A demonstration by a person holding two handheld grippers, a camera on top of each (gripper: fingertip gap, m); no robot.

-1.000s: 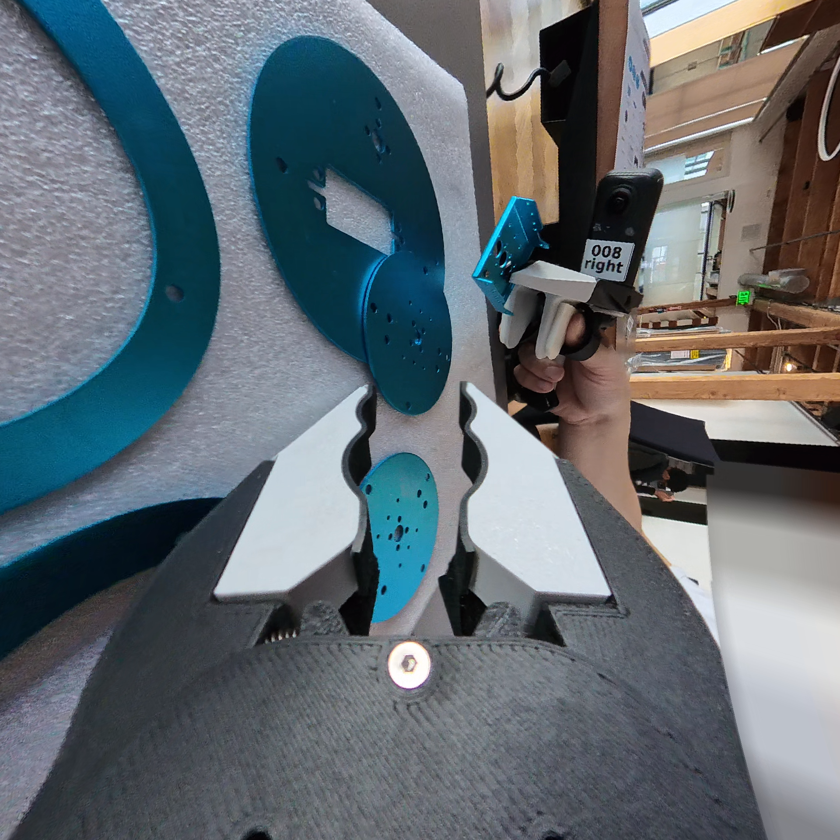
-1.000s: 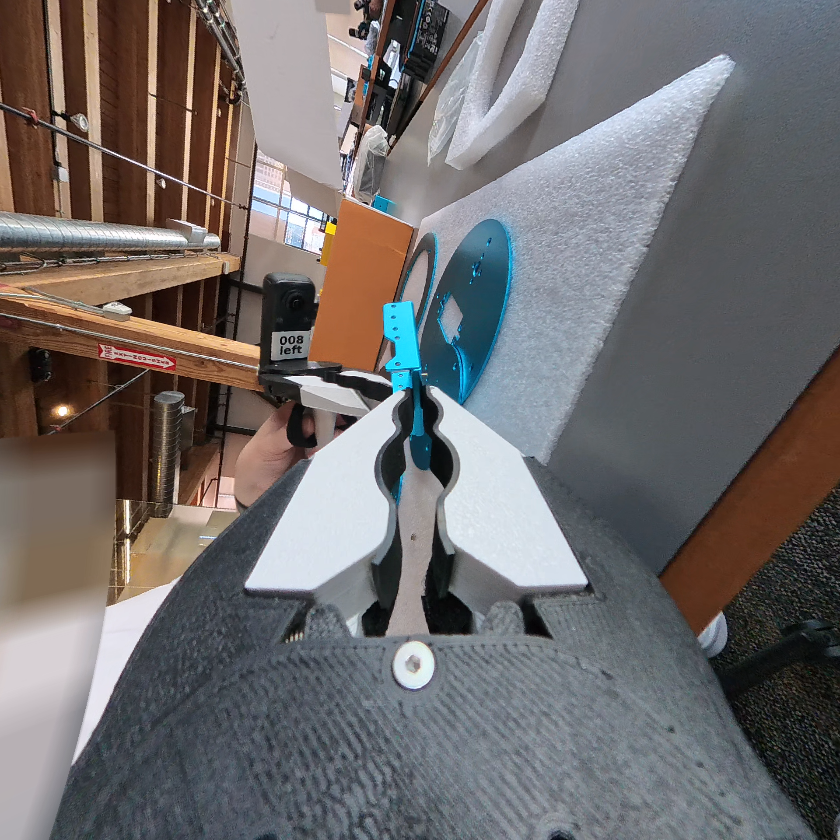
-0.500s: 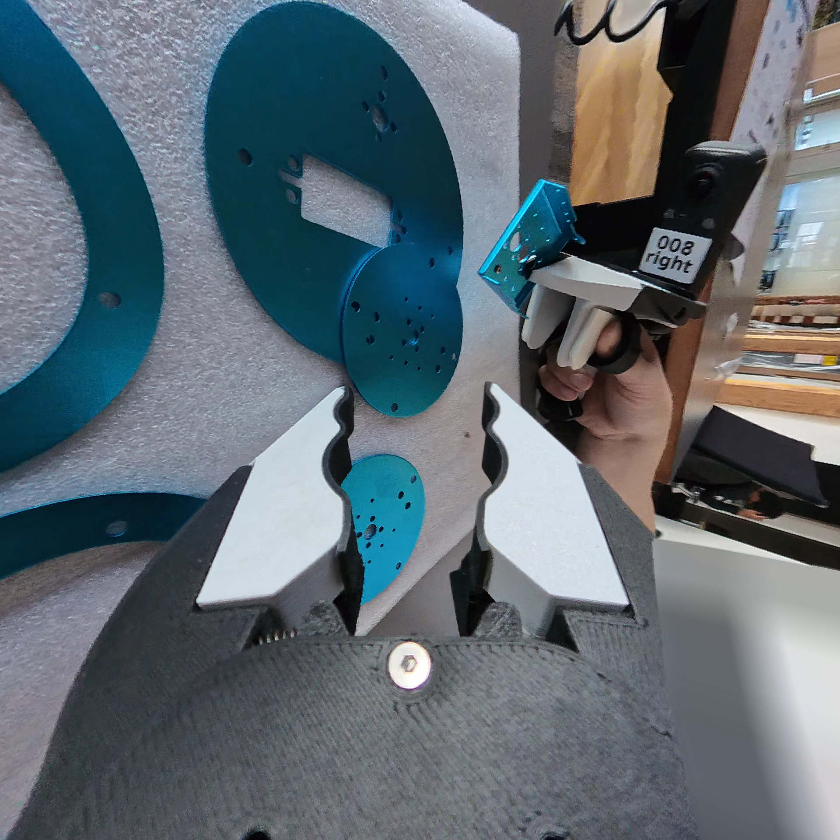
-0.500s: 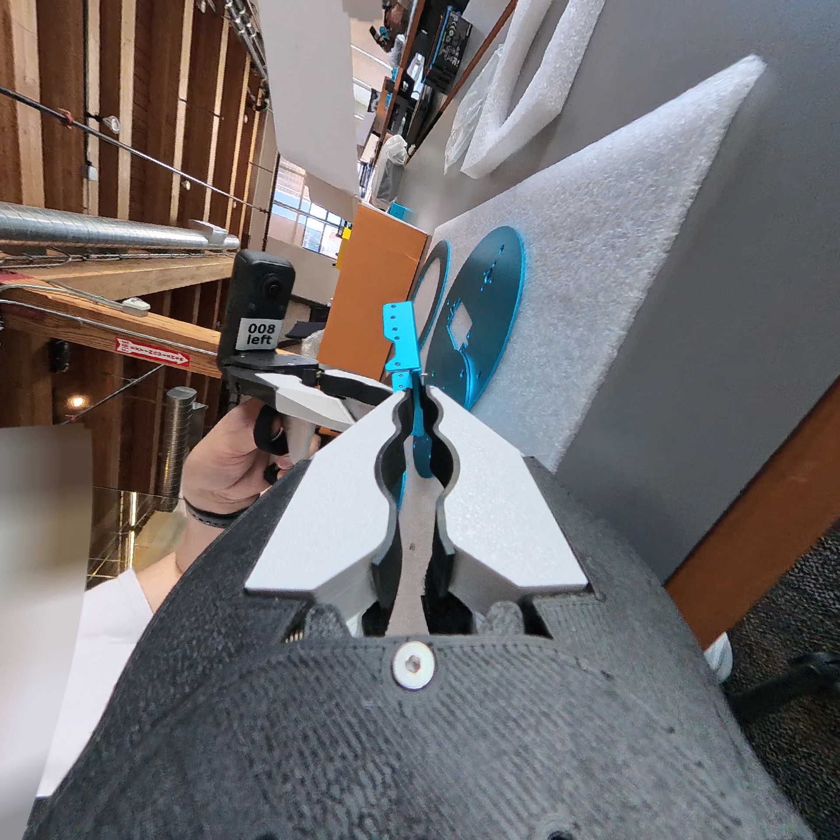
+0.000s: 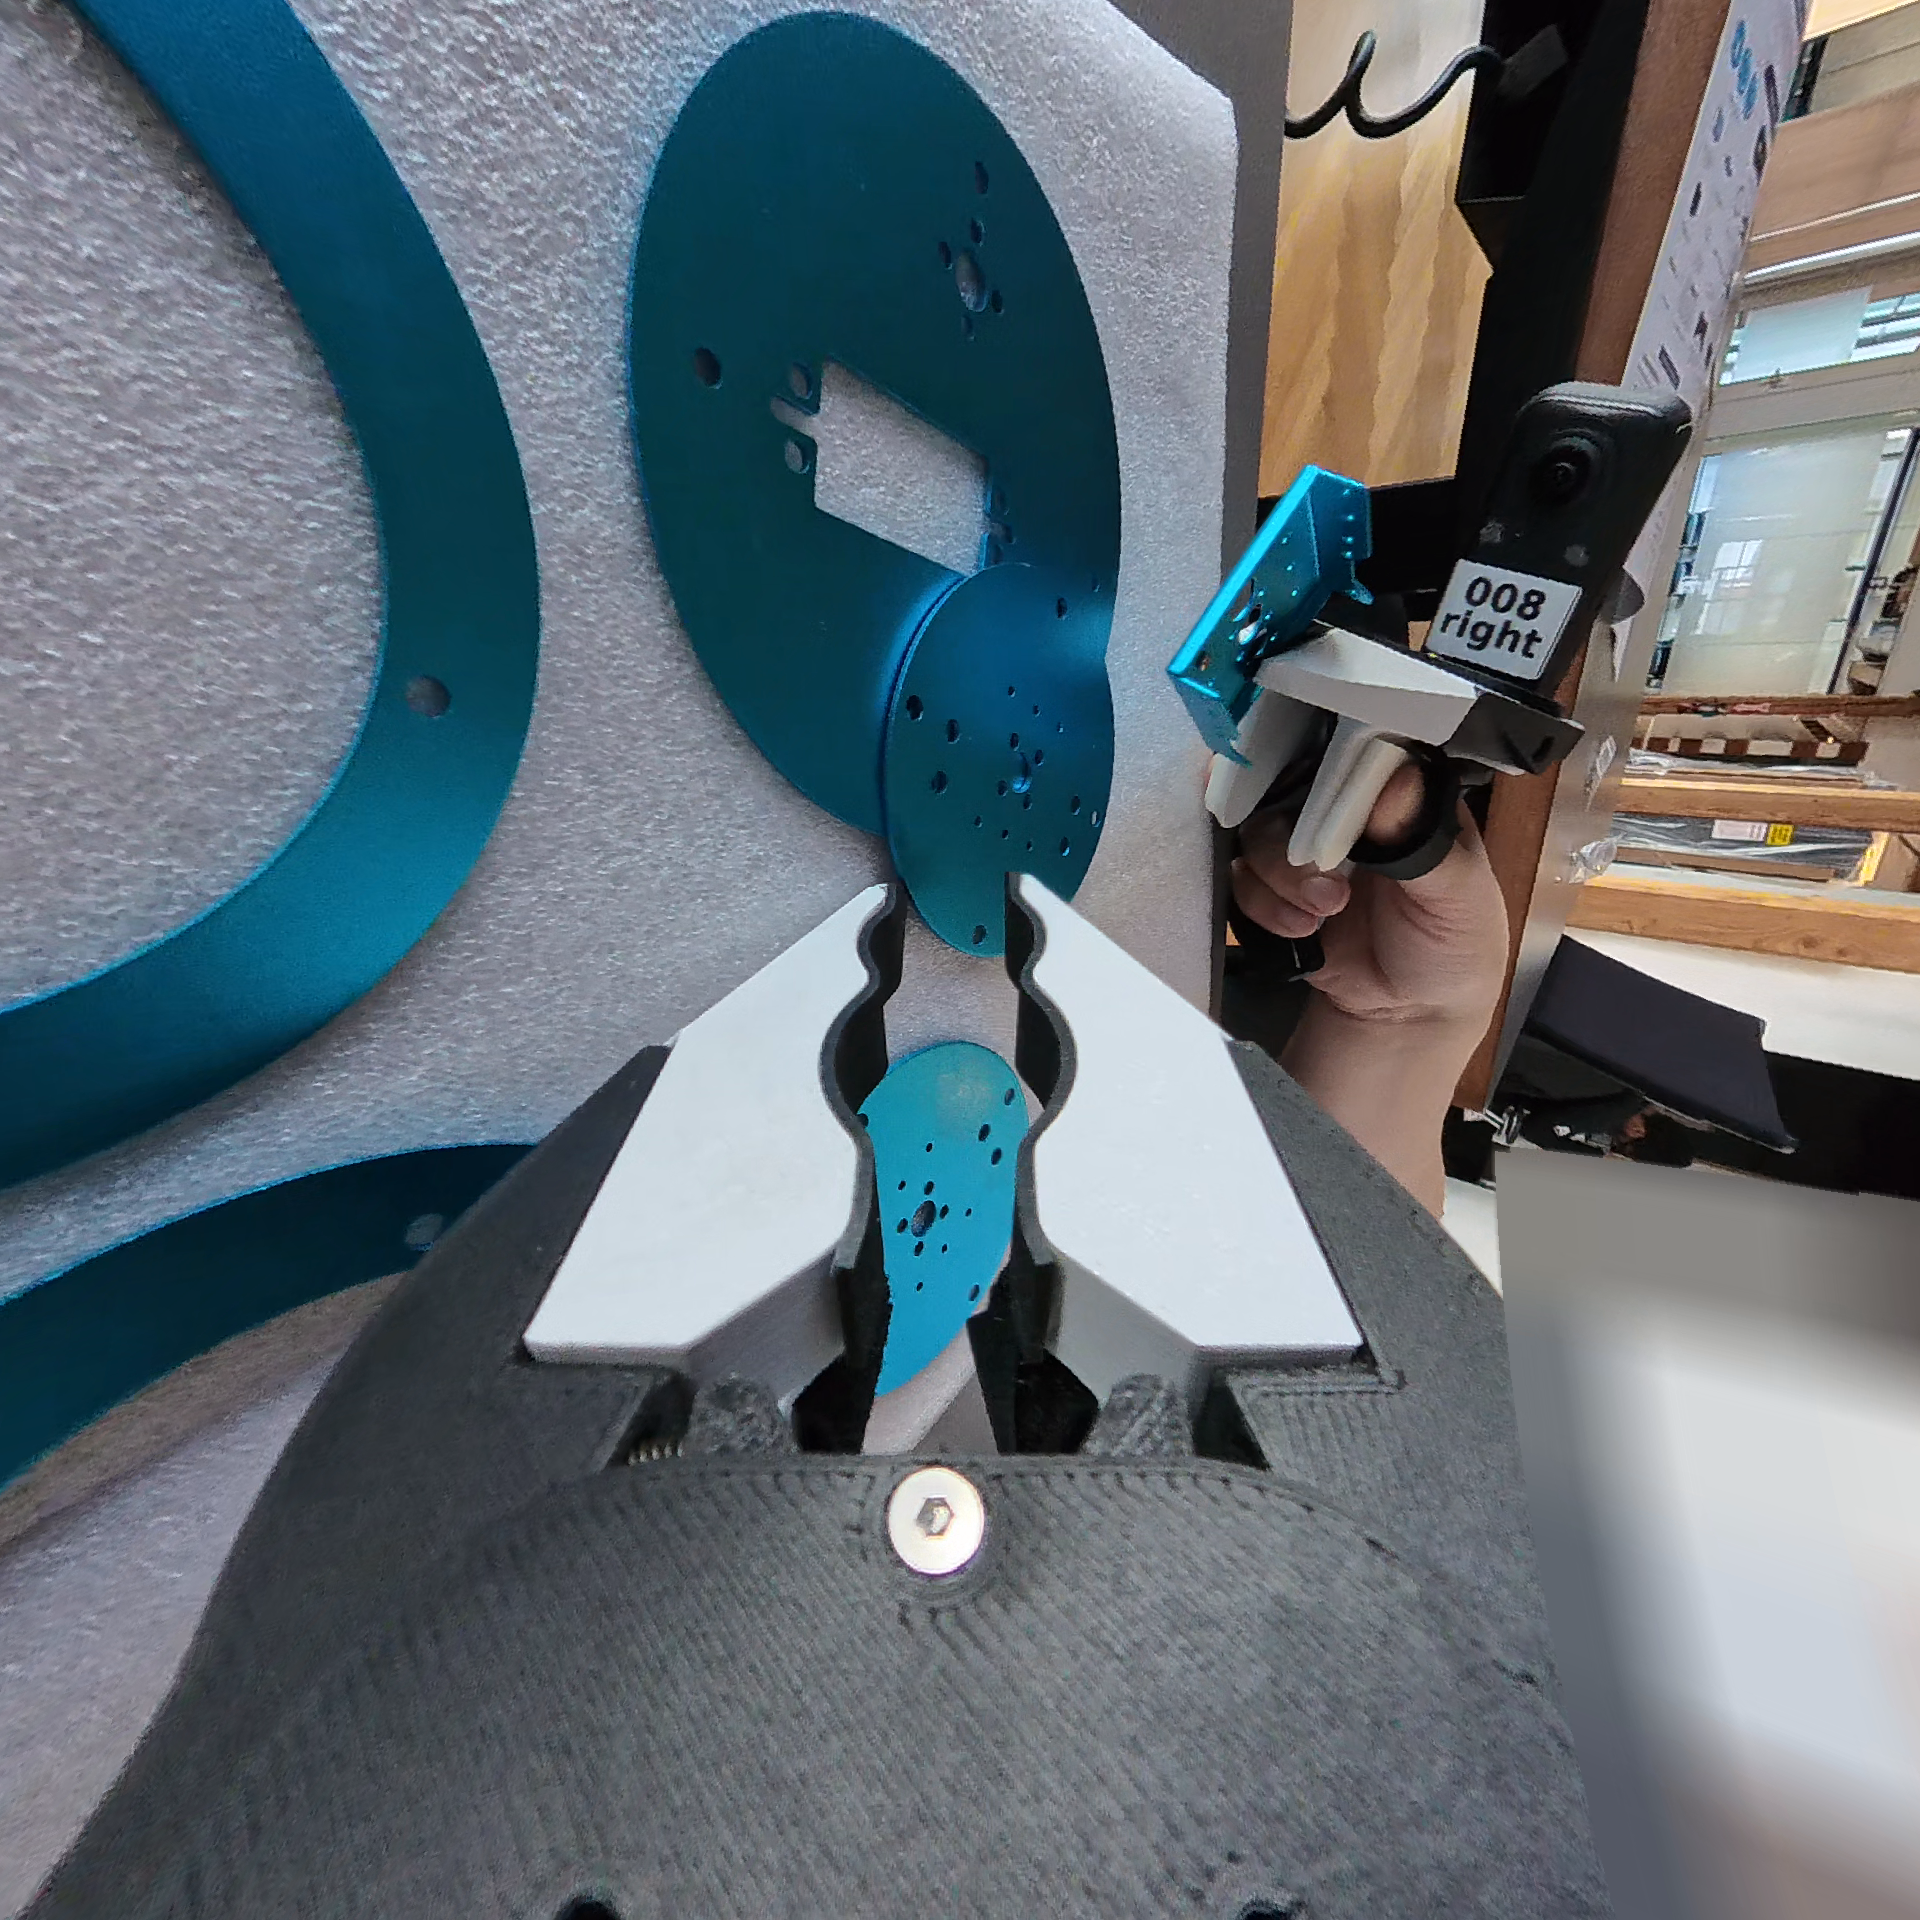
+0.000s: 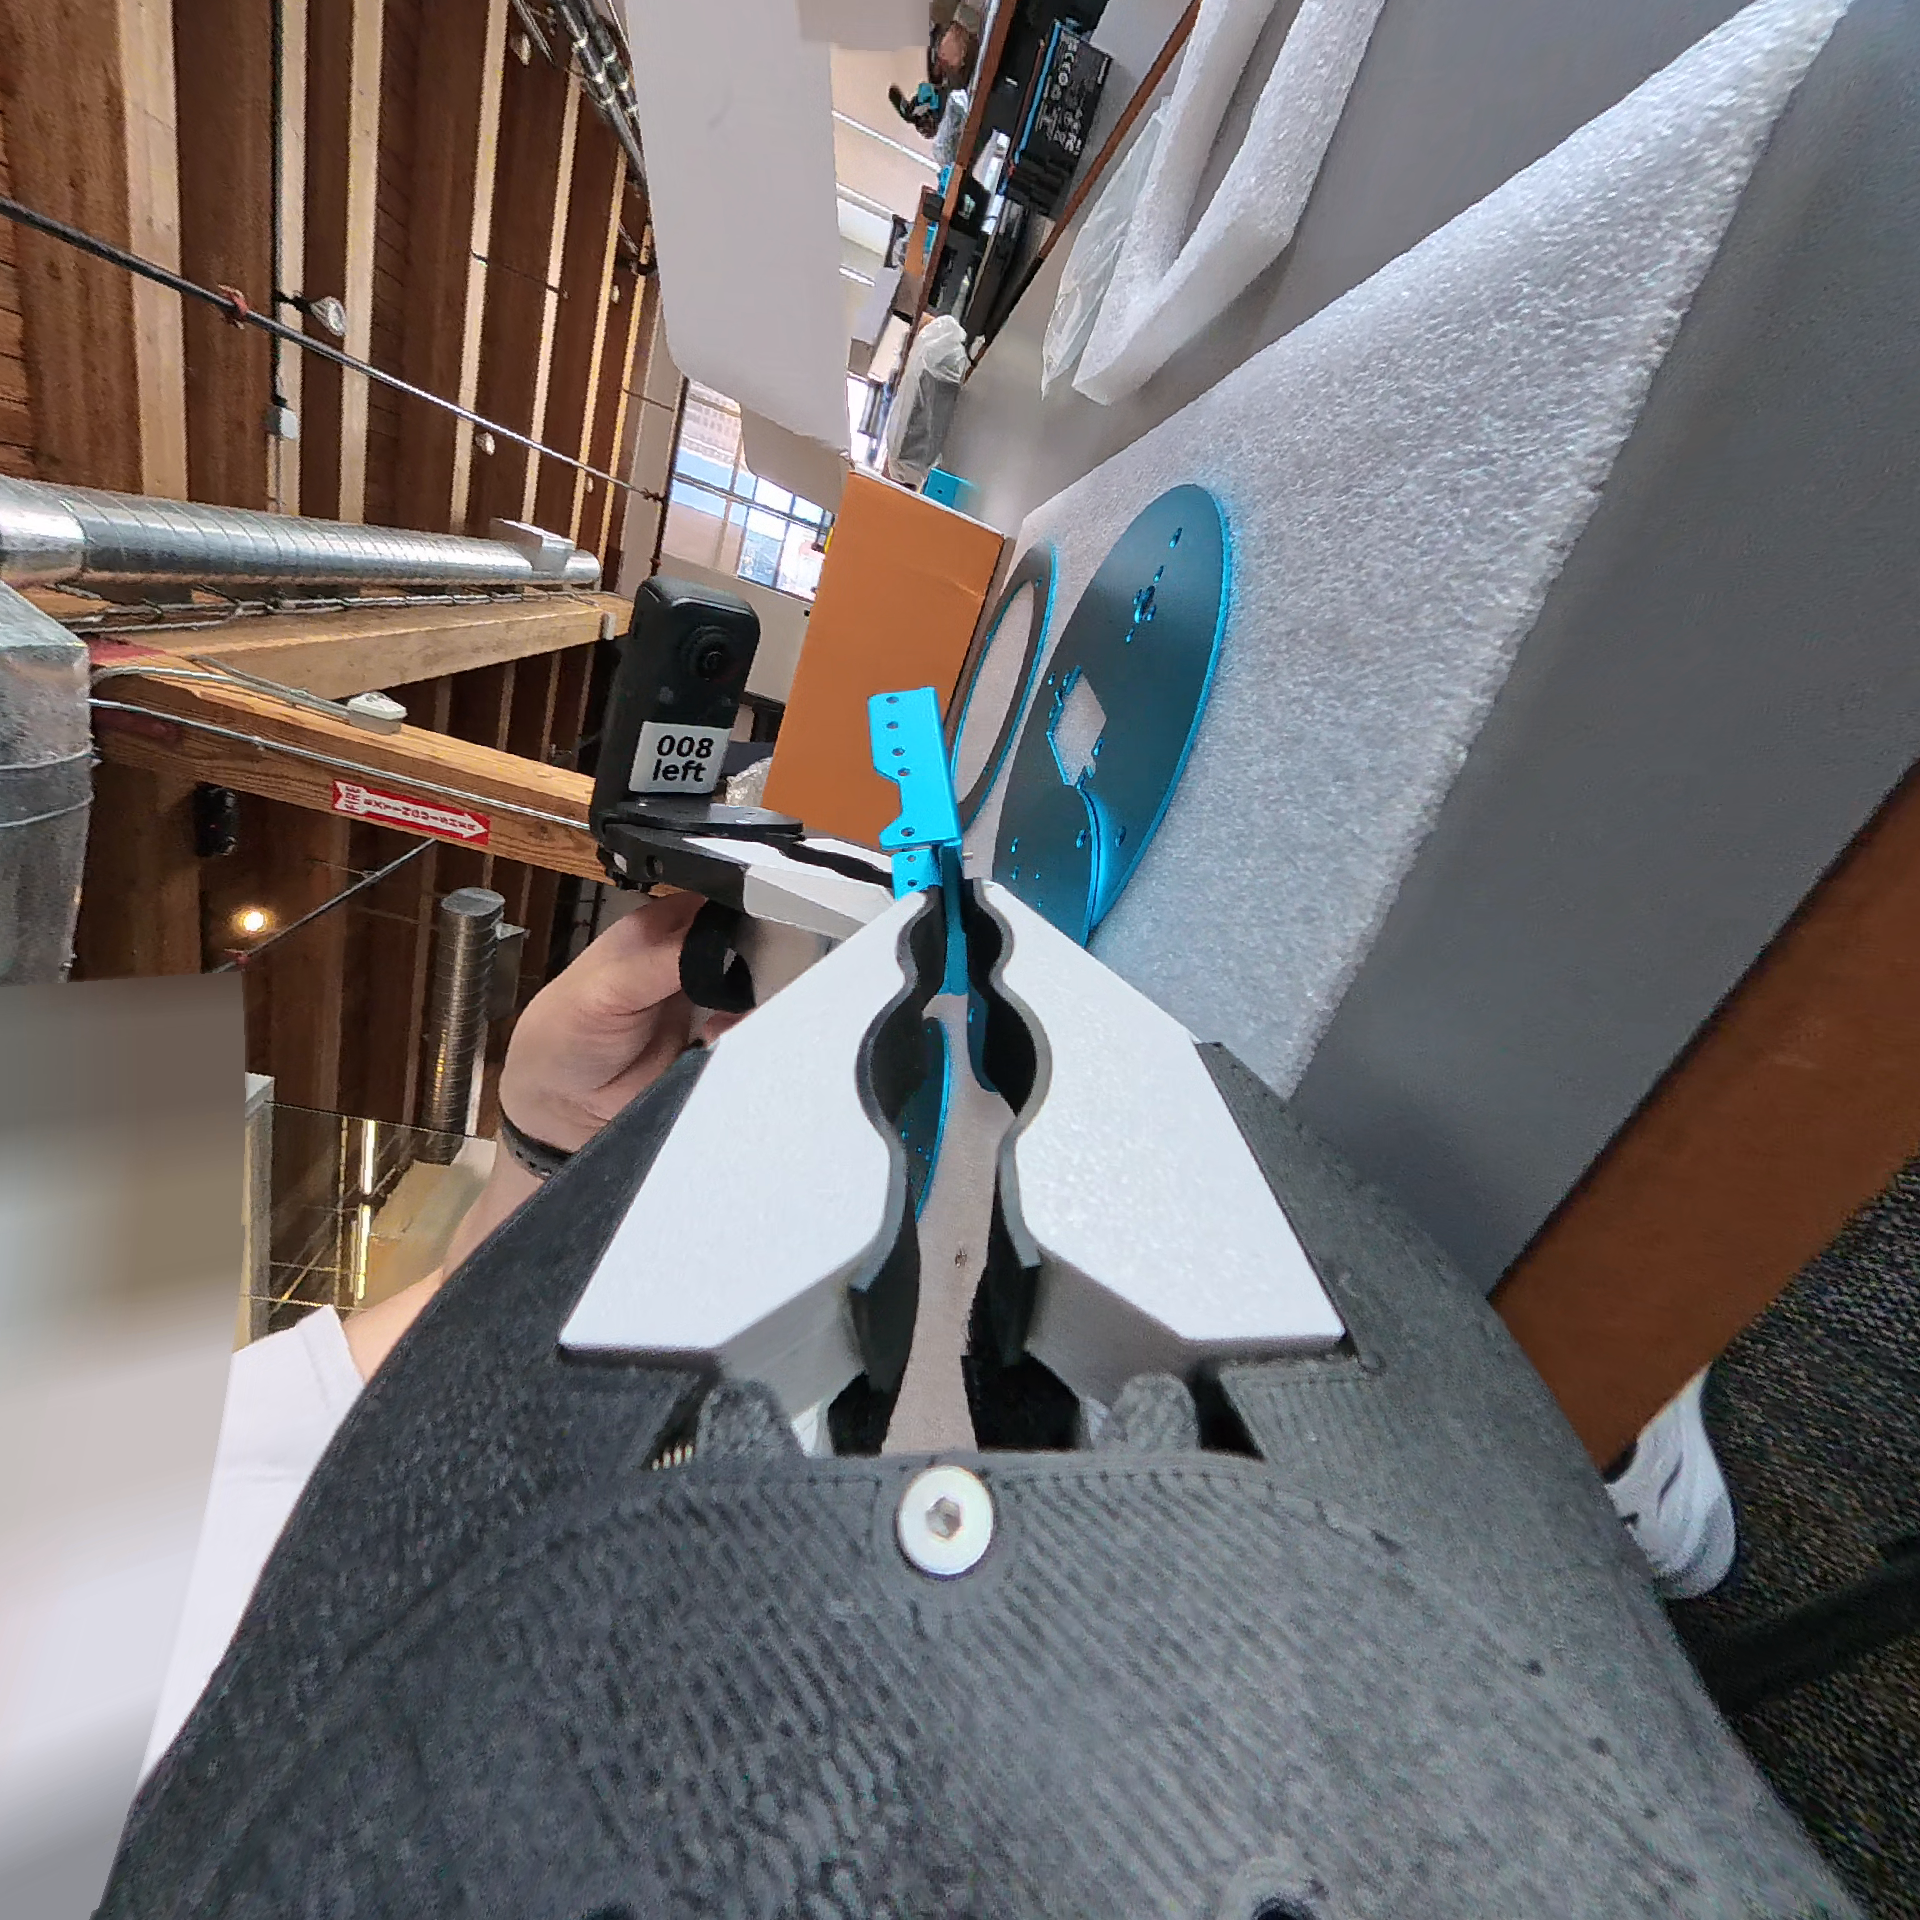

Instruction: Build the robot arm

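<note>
Left tool, jaws narrowly apart, straddles the small blue disc lying flat between them; right tool clamps a blue bracket.

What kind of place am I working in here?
Probably a workshop or lab in a converted industrial building: blue machined metal plates laid out on white foam sheet, exposed timber beams, silver ductwork, and shelving with equipment behind.
</note>
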